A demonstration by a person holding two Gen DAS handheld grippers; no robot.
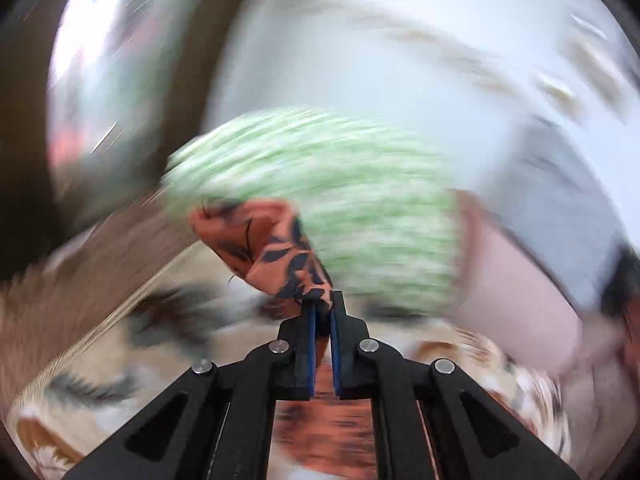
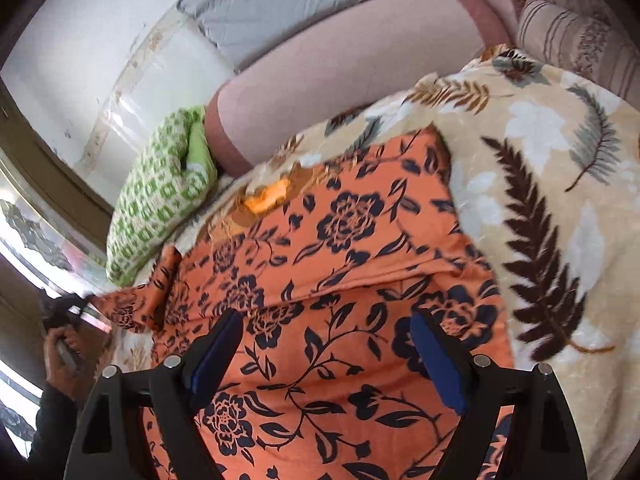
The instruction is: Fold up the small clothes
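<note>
Orange cloth with dark blue flowers [image 2: 340, 280] lies spread out on a cream blanket with brown and grey leaves [image 2: 560, 200], which covers the bed. It is a small piece of clothing, and most of it lies flat under the right gripper [image 2: 326, 344]. That gripper's two black fingers with blue pads [image 2: 438, 364] stand wide apart above the cloth, and nothing is between them. At the left side, one corner of the orange cloth is pulled out into a point. The left gripper [image 1: 323, 312] has its jaws pressed together on that corner, and a bunch of the cloth sticks up past the tips. A hand [image 2: 64, 352] holds that gripper at the left edge of the right camera's picture. The left camera's picture is very blurry, so little else is clear in it. A green and white checked pillow [image 2: 160, 204] sits at the top left of the cloth, near the wall. Beside it lies a long pink bolster [image 2: 340, 92], and a grey pillow [image 2: 288, 4] rests behind that.
</note>
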